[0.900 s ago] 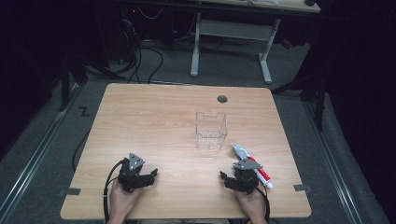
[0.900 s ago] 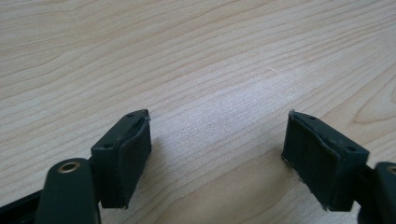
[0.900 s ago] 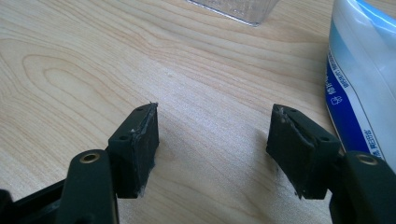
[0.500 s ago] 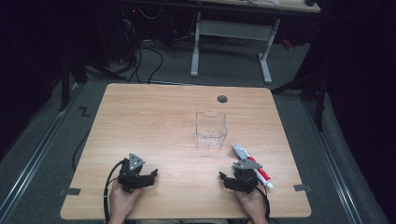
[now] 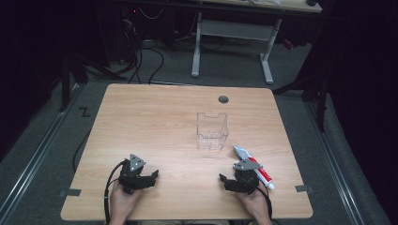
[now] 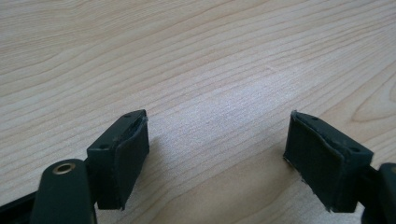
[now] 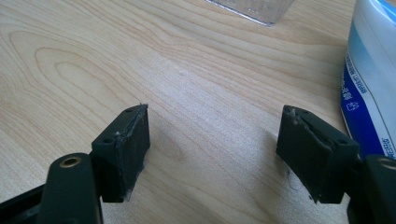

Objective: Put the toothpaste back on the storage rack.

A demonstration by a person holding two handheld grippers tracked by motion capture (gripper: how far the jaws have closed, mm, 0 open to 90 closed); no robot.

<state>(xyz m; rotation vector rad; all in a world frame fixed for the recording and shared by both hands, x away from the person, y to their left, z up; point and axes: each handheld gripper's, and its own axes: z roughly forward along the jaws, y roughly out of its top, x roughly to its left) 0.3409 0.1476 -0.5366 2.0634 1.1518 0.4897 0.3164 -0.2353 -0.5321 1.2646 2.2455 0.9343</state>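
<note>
Toothpaste tube (image 5: 254, 166) lies flat on table (image 5: 159, 122) near front right edge, angled, nozzle end pointing toward clear plastic bin (image 5: 212, 130); far end runs toward the table's right front corner. Tube sits just beside right gripper (image 5: 230, 182), on its outer side, not touching the jaws. In right gripper view tube (image 7: 371, 79) shows at frame right, past the right jaw, w/ bin corner (image 7: 254, 8) at top. Jaws spread wide, nothing between them, just bare wood.

Left gripper (image 5: 151, 177) rests low at front left, well apart from tube and bin. Its jaws also spread, empty, pads over bare table (image 6: 201, 70).

Bin stands upright, empty as far as I can tell, mid-table, between the grippers and the far edge, probably the drop target, so reachable from either side. Both hands look parked at a ready pose; right one is closest to tube so likely picks it. Needs to swing toward tube first, since the jaws don't straddle it yet.
</note>
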